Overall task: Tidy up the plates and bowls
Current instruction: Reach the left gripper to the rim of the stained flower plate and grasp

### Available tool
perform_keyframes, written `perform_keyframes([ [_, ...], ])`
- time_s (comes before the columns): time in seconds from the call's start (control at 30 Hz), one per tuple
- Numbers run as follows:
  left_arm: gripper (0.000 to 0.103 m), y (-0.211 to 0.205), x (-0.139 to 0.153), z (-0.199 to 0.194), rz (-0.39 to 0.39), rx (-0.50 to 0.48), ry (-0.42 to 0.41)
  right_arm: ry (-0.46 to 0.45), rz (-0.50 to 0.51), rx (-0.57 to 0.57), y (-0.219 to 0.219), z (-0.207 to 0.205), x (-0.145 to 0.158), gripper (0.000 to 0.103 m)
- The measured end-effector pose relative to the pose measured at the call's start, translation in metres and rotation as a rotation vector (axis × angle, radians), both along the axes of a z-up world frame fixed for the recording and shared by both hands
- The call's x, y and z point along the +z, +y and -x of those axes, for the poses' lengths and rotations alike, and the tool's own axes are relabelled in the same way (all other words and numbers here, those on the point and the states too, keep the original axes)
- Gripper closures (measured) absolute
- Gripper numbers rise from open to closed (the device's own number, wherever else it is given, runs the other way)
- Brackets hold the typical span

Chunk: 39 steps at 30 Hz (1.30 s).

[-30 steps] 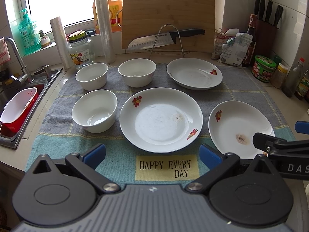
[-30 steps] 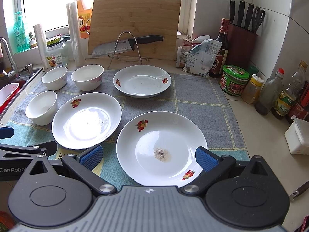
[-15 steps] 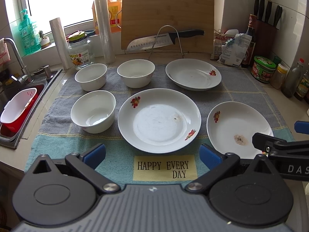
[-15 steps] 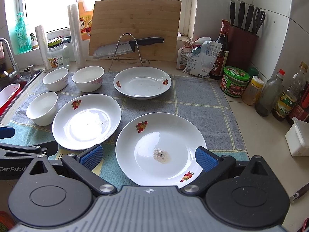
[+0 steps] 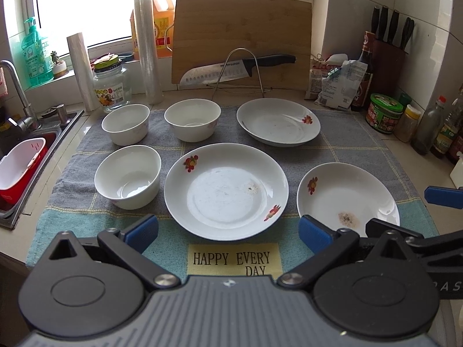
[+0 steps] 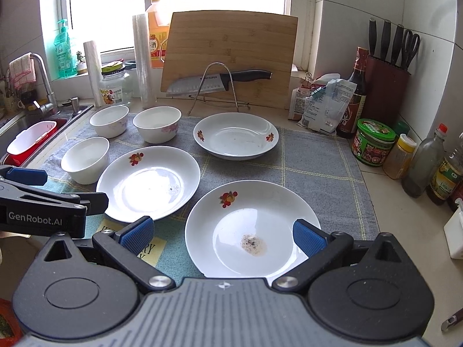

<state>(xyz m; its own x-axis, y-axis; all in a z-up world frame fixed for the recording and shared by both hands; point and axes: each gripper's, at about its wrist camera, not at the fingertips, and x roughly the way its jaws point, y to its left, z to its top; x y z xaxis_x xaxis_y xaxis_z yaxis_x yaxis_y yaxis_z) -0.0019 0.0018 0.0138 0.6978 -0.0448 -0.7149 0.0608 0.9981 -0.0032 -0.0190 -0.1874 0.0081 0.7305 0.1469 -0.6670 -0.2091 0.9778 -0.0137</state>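
both grippers hang low over the near edge of the surface (image 6: pixel 376 179), each spread wide with nothing between its blue pads. the left gripper (image 5: pixel 228 230) sits just short of the middle plate (image 5: pixel 226 190), a big white one with red flower prints and a small brown smear inside. the right gripper (image 6: pixel 222 232) straddles the near rim of the right plate (image 6: pixel 253 231), which carries a crusty spot of leftover food near its centre; whether the pads touch the rim i cannot tell.

everything rests on a grey and teal towel (image 5: pixel 347 144) with a yellow patch reading "happy every day" (image 5: pixel 234 258). a third plate (image 5: pixel 278 122), deeper, sits at the back right of the towel, apart from the other two. three white bowls stand on the left side: the near bowl (image 5: pixel 128 176) just beside the middle plate, and behind it the back left bowl (image 5: pixel 126 128) and the back centre bowl (image 5: pixel 192 120), close to each other. all stand upright, none stacked.

behind the towel a knife (image 5: pixel 237 69) lies across a wire stand in front of a wooden cutting board (image 5: pixel 241 31) leaning on the wall. the sink (image 5: pixel 17 133) to the left holds a red and white basket (image 5: pixel 18 167).
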Motion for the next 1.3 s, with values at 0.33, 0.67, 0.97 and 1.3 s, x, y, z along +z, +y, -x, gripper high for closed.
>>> perform_keyframes([
  [0.33, 0.001, -0.001, -0.011, -0.004, 0.013, 0.013, 0.02, 0.02, 0.004, 0.053, -0.035, 0.007, -0.03, 0.0],
  [0.67, 0.001, -0.012, -0.016, -0.009, -0.003, 0.007, 0.041, 0.104, 0.002, 0.069, -0.058, 0.001, -0.082, 0.0],
  [0.97, 0.001, -0.01, -0.016, -0.009, -0.024, 0.041, 0.051, 0.144, -0.001, 0.093, -0.061, -0.019, -0.111, 0.0],
  [1.3, 0.001, -0.011, -0.016, -0.015, -0.01, 0.046, 0.029, 0.097, 0.033, 0.147, -0.059, -0.03, -0.12, 0.0],
])
